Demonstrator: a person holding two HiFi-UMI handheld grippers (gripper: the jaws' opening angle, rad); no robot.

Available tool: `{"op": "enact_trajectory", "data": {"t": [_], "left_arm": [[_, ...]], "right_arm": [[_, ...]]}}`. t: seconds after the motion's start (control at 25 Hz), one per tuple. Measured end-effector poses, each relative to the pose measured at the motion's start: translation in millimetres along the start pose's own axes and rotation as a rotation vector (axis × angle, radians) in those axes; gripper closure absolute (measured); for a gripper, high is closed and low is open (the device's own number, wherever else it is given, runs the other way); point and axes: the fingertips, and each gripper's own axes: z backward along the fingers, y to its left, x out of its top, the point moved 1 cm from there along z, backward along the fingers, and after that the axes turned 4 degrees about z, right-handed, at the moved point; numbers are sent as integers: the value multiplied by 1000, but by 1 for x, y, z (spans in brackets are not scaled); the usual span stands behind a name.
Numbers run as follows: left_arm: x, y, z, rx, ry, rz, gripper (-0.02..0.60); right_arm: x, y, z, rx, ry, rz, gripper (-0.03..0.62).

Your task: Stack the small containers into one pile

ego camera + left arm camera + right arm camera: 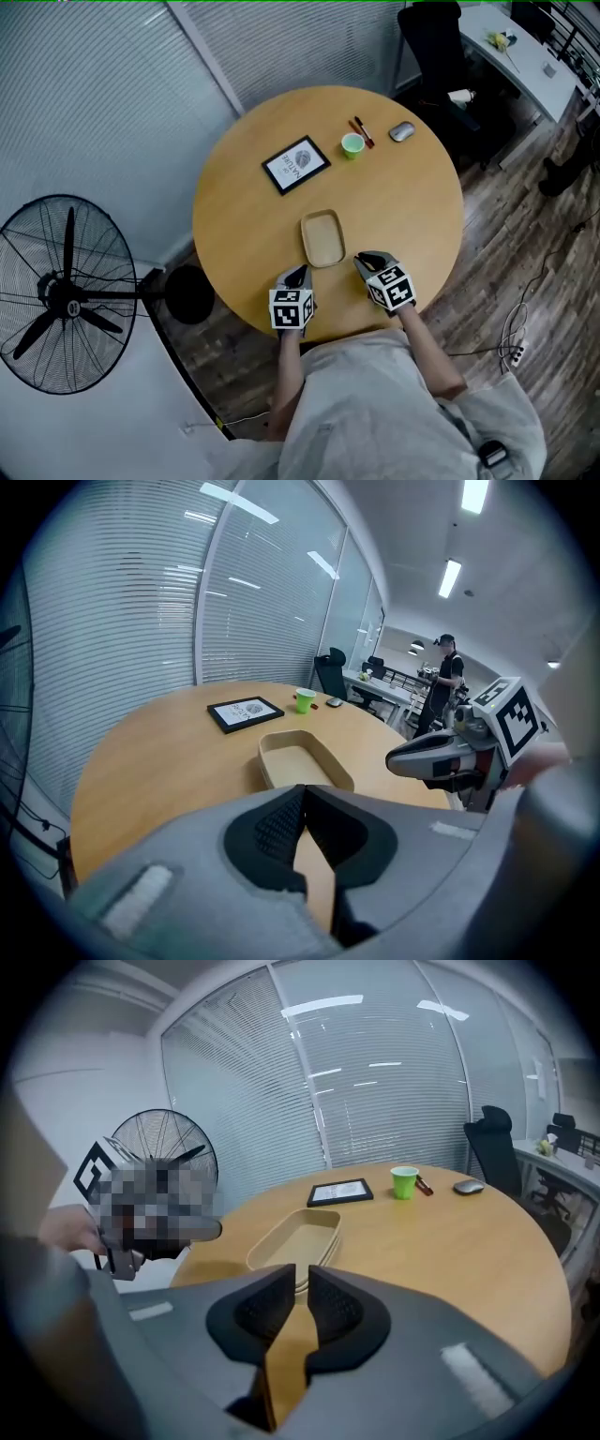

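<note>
A pile of shallow tan containers point(323, 238) sits on the round wooden table point(244, 216), nested one inside another; two rims show at its side in the right gripper view point(295, 1238). My left gripper point(298, 274) hovers just short of the pile's near left corner, its fingertips touching with nothing between them point(303, 794). Off the pile's near right corner is my right gripper point(368, 260), with a slim empty gap between its pads point(302, 1274). Neither gripper touches the pile point(300, 759).
Farther back on the table are a black-framed picture point(295, 164), a green cup point(352, 144), a red marker point(362, 131) and a grey mouse point(402, 131). A floor fan point(66, 291) stands at the left. An office chair point(436, 47) and a desk are beyond the table.
</note>
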Motion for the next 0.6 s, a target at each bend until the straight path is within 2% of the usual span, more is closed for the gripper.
{"op": "enact_trajectory", "data": {"t": [0.12,0.6], "left_arm": [[0,-2,-1,-5,-7,8,577],[1,-2,0,11,-15,14,577]], "right_arm": [[-3,-2,-1,6,1,-17,593],[-1,4,-4,55,6,-6,595]]}}
